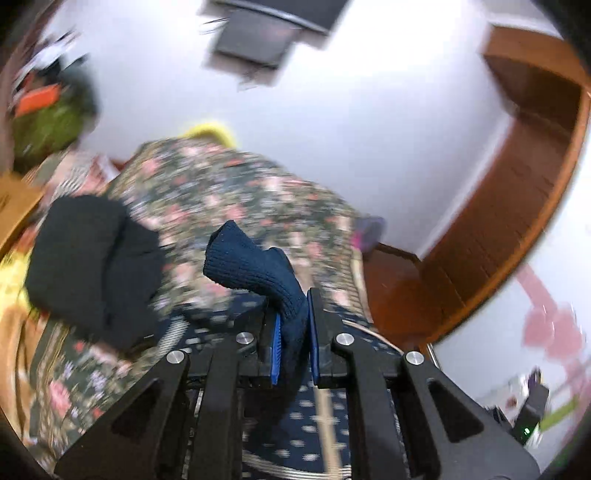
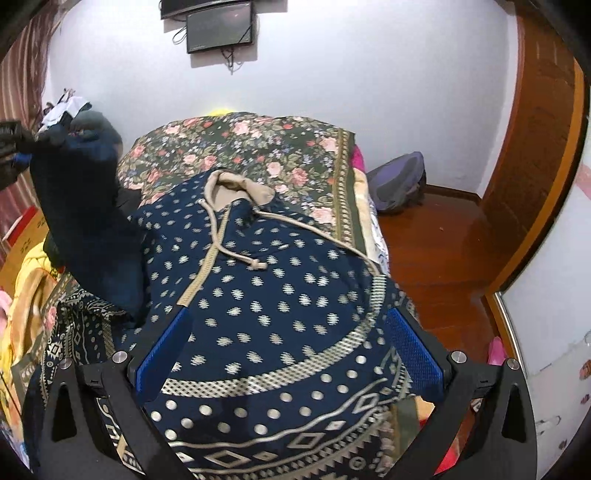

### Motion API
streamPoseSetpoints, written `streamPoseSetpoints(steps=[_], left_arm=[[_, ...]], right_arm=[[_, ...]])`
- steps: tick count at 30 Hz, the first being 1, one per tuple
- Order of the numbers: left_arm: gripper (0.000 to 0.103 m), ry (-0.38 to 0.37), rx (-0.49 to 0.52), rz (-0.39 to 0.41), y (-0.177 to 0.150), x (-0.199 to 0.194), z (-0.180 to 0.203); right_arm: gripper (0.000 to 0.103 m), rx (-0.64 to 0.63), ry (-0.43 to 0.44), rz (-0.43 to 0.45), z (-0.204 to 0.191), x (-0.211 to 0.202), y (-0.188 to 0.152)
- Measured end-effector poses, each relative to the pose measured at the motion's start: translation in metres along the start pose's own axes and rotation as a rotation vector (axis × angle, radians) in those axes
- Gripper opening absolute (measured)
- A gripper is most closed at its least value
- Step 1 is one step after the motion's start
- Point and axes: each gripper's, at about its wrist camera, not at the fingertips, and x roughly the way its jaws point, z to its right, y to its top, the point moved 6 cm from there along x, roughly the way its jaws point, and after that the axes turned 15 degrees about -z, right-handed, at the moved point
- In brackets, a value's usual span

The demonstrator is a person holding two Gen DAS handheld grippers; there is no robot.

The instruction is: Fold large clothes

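A large navy hooded garment (image 2: 280, 295) with beige dots, patterned bands and a beige-lined hood (image 2: 236, 190) lies spread on the bed, its drawstring trailing across the chest. My left gripper (image 1: 294, 321) is shut on the garment's dark blue ribbed sleeve cuff (image 1: 251, 262), which sticks up past the blue pads. In the right wrist view that sleeve (image 2: 85, 206) is lifted high at the left, hanging from the left gripper (image 2: 16, 155). My right gripper (image 2: 288, 332) is open above the garment's lower body, nothing between its fingers.
A floral bedspread (image 2: 258, 144) covers the bed. A black garment (image 1: 92, 266) lies on it to the left, and yellow bedding (image 2: 29, 295) is bunched at the left edge. A grey backpack (image 2: 399, 184) sits on the wooden floor at the right, near a wooden door frame (image 2: 543, 147). A screen (image 2: 219, 29) hangs on the wall.
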Motion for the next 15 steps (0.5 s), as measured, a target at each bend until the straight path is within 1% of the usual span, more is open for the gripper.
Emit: streamPoseSetpoints(steps=[2, 6, 10, 11, 15], left_arm=[[0.011, -0.01, 0.085, -0.014, -0.003, 0.007, 0.035], [0.011, -0.018, 0.212, -0.067, -0.02, 0.032, 0.085], [0.011, -0.036, 0.306, -0.166, -0.041, 0.068, 0.125], [0.011, -0.039, 0.322, -0.188, -0.048, 0.076, 0.13], [0.011, -0.041, 0.397, -0.318, -0.081, 0.109, 0.151]], right_arm=[[0.103, 0.016, -0.002, 0.009, 0.009, -0.004, -0.001], [0.103, 0.038, -0.024, 0.027, 0.028, -0.013, -0.003], [0.103, 0.066, -0.037, 0.025, 0.046, -0.016, -0.009], [0.103, 0.074, -0.038, 0.02, 0.051, -0.016, -0.011], [0.103, 0.096, -0.042, -0.002, 0.063, -0.012, -0.019]])
